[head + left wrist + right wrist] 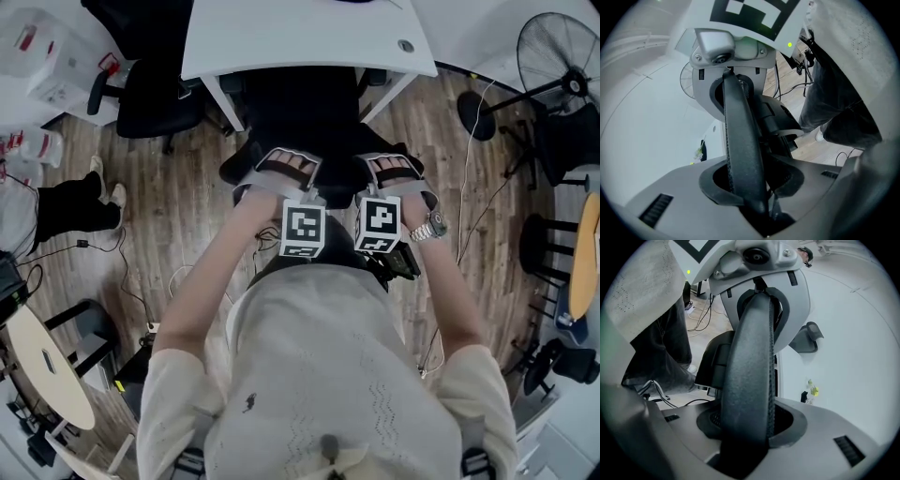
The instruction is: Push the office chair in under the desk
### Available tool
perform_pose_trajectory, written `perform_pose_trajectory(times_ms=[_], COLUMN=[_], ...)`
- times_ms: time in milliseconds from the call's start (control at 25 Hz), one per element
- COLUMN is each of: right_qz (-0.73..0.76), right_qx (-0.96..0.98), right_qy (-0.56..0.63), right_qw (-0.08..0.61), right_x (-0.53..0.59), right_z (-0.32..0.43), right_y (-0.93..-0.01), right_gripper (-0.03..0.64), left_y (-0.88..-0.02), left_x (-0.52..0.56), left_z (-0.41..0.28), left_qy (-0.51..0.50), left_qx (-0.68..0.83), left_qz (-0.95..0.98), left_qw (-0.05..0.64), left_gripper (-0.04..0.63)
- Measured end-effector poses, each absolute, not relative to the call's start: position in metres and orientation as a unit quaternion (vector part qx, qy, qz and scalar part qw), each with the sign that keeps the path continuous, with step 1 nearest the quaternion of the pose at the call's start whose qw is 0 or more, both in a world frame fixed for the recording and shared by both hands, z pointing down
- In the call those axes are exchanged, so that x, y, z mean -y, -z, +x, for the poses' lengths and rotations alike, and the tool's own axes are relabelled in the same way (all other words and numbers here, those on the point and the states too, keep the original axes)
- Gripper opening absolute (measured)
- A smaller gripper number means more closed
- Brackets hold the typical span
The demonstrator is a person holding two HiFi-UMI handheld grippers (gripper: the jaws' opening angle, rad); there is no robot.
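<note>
One black office chair (300, 127) stands at the near edge of a smooth white desk (300, 37), its front part hidden beneath the desktop and its backrest toward the person. The backrest's padded top edge (750, 371), a thick rounded band of grained, leather-like material with a stitched seam, runs between the jaws of both grippers. The right gripper (394, 169) pinches this band, which fills the space between its matte grey jaws. The left gripper (287, 169) has its jaws spread slightly wider than the band, with a dark gap on one side. Each gripper carries a white cube (303, 230) printed with black square markers. A metal wristwatch (434, 226) sits on the person's right wrist, and a cream knitted top (328, 375) fills the foreground. Around them lie wood-plank flooring (187, 216), a second black chair (155, 94) to the left, and a round wire-caged fan (562, 47) at the right.
</note>
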State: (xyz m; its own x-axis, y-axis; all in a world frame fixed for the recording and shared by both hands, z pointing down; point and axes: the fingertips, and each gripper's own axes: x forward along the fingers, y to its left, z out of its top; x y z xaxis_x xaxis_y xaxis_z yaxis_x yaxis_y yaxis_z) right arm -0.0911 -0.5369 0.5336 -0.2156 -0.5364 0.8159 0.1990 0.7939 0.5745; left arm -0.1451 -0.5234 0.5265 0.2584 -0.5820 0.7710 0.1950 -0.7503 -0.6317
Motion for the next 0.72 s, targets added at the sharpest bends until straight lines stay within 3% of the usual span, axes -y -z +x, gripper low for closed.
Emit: perform_pose_trajectory(times_ms=[280,720], right_qz=[0.117,0.179], right_qx=[0.73,0.743], right_qy=[0.282,0.291], right_qw=[0.611,0.576], right_x=[0.531,0.503], right_z=[-0.09,-0.095], right_y=[-0.531,-0.506], right_gripper=[0.227,0.225], left_y=[-0.514,-0.483], left_x=[0.52,0.49], left_z=[-0.143,-0.152], left_qy=[0.582,0.519], left_qx=[-0.158,-0.241], left_qz=[-0.735,-0.767], left_qw=[0.31,0.291], left_gripper=[0.166,0.166])
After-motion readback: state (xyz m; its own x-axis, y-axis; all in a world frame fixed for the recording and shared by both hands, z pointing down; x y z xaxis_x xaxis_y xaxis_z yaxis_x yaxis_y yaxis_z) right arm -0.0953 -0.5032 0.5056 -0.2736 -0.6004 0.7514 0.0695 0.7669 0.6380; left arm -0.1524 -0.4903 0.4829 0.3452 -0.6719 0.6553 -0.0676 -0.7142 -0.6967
